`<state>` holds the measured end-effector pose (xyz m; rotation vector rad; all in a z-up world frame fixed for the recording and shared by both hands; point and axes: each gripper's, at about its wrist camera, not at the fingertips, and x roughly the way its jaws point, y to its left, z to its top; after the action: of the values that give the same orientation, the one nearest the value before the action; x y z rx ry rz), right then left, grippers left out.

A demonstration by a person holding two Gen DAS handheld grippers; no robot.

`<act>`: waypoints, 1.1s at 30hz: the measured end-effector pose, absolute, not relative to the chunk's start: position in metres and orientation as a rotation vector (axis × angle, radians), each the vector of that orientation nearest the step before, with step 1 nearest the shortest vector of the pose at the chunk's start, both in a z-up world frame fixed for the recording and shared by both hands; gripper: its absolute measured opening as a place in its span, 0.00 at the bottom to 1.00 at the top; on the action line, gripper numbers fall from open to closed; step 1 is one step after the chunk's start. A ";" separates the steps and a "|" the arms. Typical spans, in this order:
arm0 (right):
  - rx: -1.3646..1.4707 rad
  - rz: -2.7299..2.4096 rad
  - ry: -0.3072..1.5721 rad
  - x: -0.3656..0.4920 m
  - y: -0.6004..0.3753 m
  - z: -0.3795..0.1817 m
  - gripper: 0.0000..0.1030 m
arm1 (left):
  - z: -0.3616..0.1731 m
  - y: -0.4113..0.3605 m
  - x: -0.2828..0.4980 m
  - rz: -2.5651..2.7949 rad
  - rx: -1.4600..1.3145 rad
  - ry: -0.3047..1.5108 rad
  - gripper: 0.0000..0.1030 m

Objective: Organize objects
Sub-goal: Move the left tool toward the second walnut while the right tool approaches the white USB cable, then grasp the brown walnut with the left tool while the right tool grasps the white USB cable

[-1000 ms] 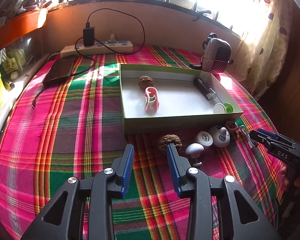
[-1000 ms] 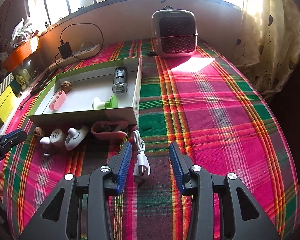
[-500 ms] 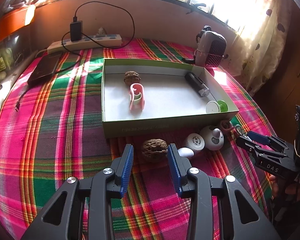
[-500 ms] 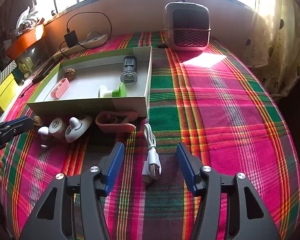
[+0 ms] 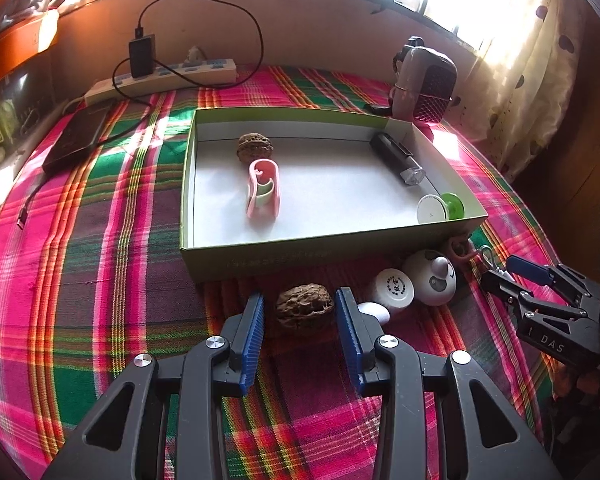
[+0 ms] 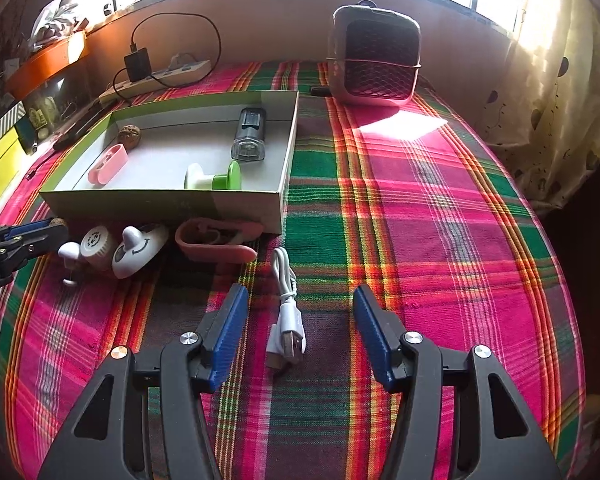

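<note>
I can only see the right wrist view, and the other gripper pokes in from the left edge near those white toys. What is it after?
Observer: A walnut. It lies on the plaid cloth in front of the box, right between the fingers of the left gripper.
Visitor: Has it grabbed it?
Observer: Not yet. The jaws are open, with a gap showing on each side of the walnut.
Visitor: And that pink thing in the box, is it solid?
Observer: No. In the left wrist view the pink holder is an open loop with a pale green piece inside.
</note>
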<state>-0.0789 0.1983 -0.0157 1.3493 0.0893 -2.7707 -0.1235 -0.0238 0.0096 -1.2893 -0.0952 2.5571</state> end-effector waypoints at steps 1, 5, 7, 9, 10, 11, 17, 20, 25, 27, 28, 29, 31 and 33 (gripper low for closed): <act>1.350 -2.773 0.094 -0.079 0.199 -0.016 0.54 | 0.008 -0.023 -0.124 2.557 -1.298 -0.092 0.33; 1.348 -2.782 0.114 -0.076 0.198 -0.015 0.54 | 0.006 -0.024 -0.125 2.556 -1.306 -0.090 0.33; 1.347 -2.785 0.119 -0.075 0.198 -0.015 0.54 | 0.006 -0.024 -0.125 2.557 -1.304 -0.092 0.33; 1.347 -2.786 0.118 -0.074 0.198 -0.015 0.54 | 0.006 -0.024 -0.125 2.558 -1.302 -0.091 0.33; 1.347 -2.785 0.117 -0.074 0.198 -0.015 0.53 | 0.006 -0.024 -0.125 2.560 -1.300 -0.090 0.33; 1.346 -2.782 0.114 -0.074 0.198 -0.015 0.51 | 0.007 -0.023 -0.124 2.561 -1.299 -0.089 0.33; 1.331 -2.760 0.111 -0.070 0.195 -0.015 0.37 | 0.006 -0.024 -0.124 2.563 -1.293 -0.100 0.33; 1.327 -2.751 0.107 -0.069 0.194 -0.015 0.32 | 0.006 -0.025 -0.124 2.563 -1.291 -0.104 0.33; 1.320 -2.741 0.108 -0.067 0.192 -0.015 0.23 | 0.006 -0.025 -0.124 2.564 -1.290 -0.100 0.32; 1.318 -2.739 0.110 -0.067 0.190 -0.015 0.20 | 0.006 -0.025 -0.123 2.567 -1.289 -0.094 0.32; 1.317 -2.738 0.111 -0.067 0.190 -0.015 0.18 | 0.006 -0.025 -0.123 2.570 -1.288 -0.087 0.31; 1.316 -2.736 0.112 -0.067 0.190 -0.015 0.18 | 0.007 -0.025 -0.123 2.574 -1.287 -0.080 0.30; 1.316 -2.737 0.113 -0.066 0.189 -0.015 0.17 | 0.006 -0.025 -0.123 2.575 -1.285 -0.081 0.30; 1.316 -2.736 0.113 -0.067 0.189 -0.015 0.17 | 0.006 -0.025 -0.122 2.575 -1.284 -0.081 0.30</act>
<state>-0.0666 0.1890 -0.0146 1.3158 0.1134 -2.7364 -0.1225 -0.0252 0.0065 -1.2842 -0.0810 2.5754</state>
